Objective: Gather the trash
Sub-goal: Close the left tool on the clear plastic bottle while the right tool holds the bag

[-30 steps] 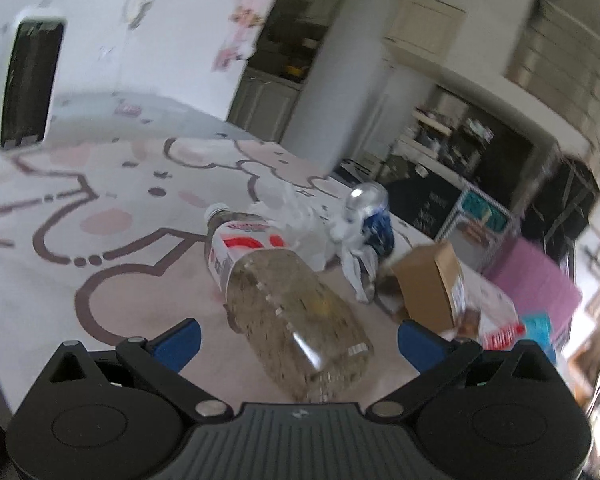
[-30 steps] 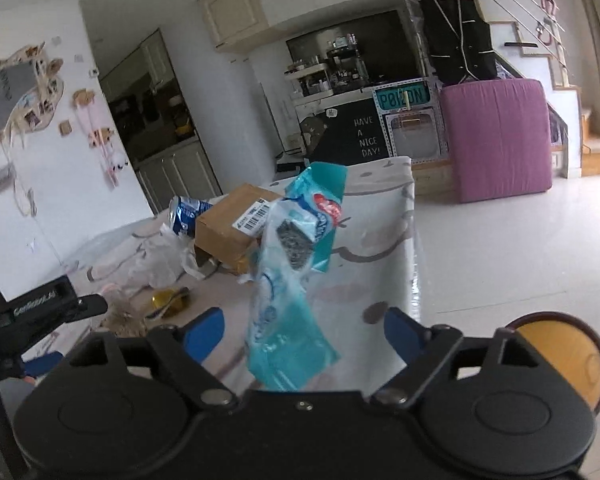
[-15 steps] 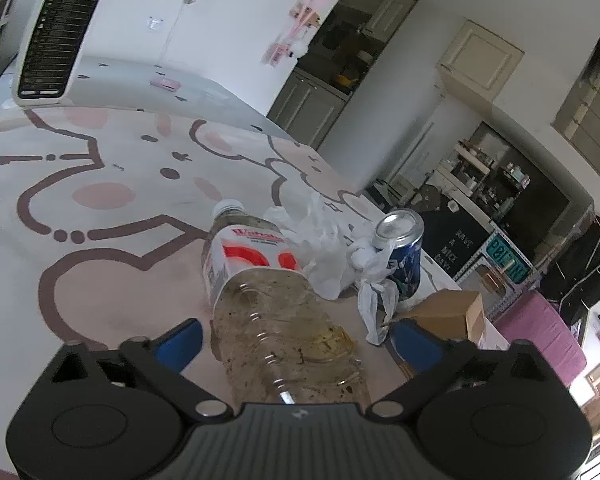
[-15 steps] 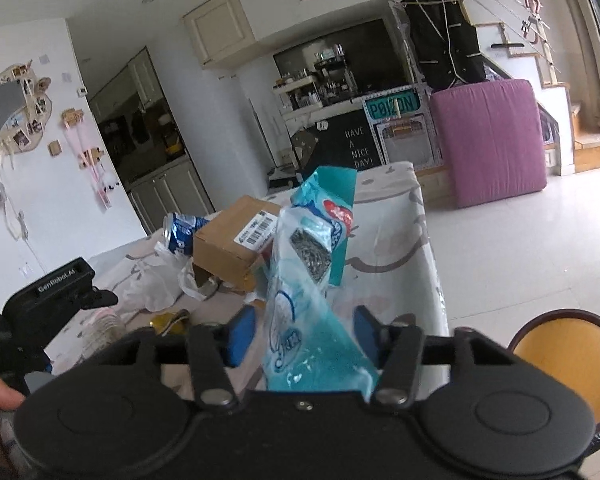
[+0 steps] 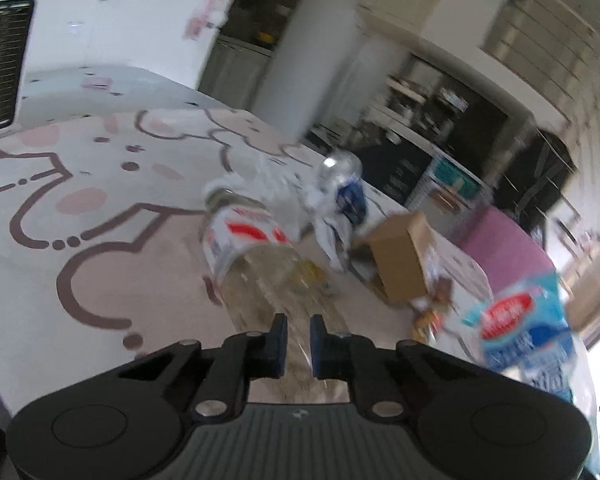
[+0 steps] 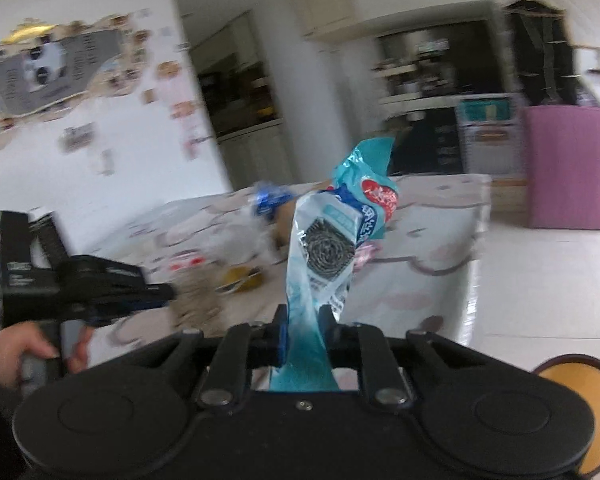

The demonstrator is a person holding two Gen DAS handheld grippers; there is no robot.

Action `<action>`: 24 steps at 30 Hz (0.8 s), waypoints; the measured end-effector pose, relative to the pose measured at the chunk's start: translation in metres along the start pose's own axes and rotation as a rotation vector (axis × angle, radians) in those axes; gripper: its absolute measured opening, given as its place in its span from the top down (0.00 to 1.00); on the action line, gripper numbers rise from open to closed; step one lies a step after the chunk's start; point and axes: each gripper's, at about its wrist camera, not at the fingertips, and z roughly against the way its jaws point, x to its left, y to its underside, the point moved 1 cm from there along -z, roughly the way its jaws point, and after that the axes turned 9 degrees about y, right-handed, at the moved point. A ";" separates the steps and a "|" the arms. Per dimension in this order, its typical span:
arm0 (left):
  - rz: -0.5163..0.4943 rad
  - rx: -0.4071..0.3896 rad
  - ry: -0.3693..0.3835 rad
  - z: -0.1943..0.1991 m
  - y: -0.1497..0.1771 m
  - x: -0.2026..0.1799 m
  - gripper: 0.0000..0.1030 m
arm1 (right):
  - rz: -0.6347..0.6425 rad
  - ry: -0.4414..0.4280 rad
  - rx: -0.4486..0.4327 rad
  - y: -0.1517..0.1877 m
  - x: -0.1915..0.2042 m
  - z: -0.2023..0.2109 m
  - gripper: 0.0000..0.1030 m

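Observation:
A clear plastic bottle (image 5: pixel 260 264) with a red and white label lies on the cartoon-print tablecloth (image 5: pixel 60 208). My left gripper (image 5: pixel 298 340) has its jaws closing tight on the bottle's base end, the pads pinching its wall. In the right wrist view the left gripper (image 6: pixel 168 294) shows at the left with the bottle (image 6: pixel 194 292) at its tip. My right gripper (image 6: pixel 302 322) has its jaws closing on a teal scourer packet (image 6: pixel 332 240), which stands up between the pads. That packet (image 5: pixel 528 332) also appears at the right of the left wrist view.
On the table behind the bottle are a crumpled white bag (image 5: pixel 284 184), a blue can (image 5: pixel 348 196) and an open cardboard box (image 5: pixel 400 260). A yellow wrapper (image 6: pixel 240 276) lies nearby. A pink cushion (image 6: pixel 568 168) stands on the floor. A hand (image 6: pixel 32 344) holds the left gripper.
Both grippers went from wide open to shut, the left on the bottle's base, the right on the teal packet. Both views have shifted and blurred, and the packet now shows in the left view.

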 end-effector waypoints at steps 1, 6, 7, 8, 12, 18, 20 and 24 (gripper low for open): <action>-0.009 0.012 0.005 0.003 0.001 0.000 0.88 | 0.014 -0.038 0.016 0.000 0.001 0.005 0.85; -0.011 -0.027 -0.012 0.009 -0.001 -0.005 0.17 | 0.042 -0.166 0.086 0.008 0.003 0.020 0.85; -0.010 -0.053 -0.019 0.010 -0.002 -0.008 0.09 | 0.047 -0.180 0.100 0.010 0.003 0.021 0.85; -0.013 -0.064 -0.025 0.008 -0.005 -0.012 0.08 | 0.052 -0.191 0.112 0.014 0.003 0.022 0.85; -0.037 -0.052 -0.089 -0.010 -0.013 -0.029 0.06 | 0.050 -0.225 0.163 0.023 -0.002 0.020 0.85; -0.055 -0.028 -0.239 -0.043 -0.012 -0.036 0.06 | 0.007 -0.199 0.218 0.032 -0.020 0.008 0.81; -0.069 -0.038 -0.262 -0.049 -0.009 -0.035 0.06 | -0.008 -0.152 0.217 0.032 -0.026 0.006 0.74; -0.124 -0.055 -0.275 -0.053 -0.004 -0.036 0.21 | 0.014 -0.077 0.193 0.032 -0.032 0.008 0.62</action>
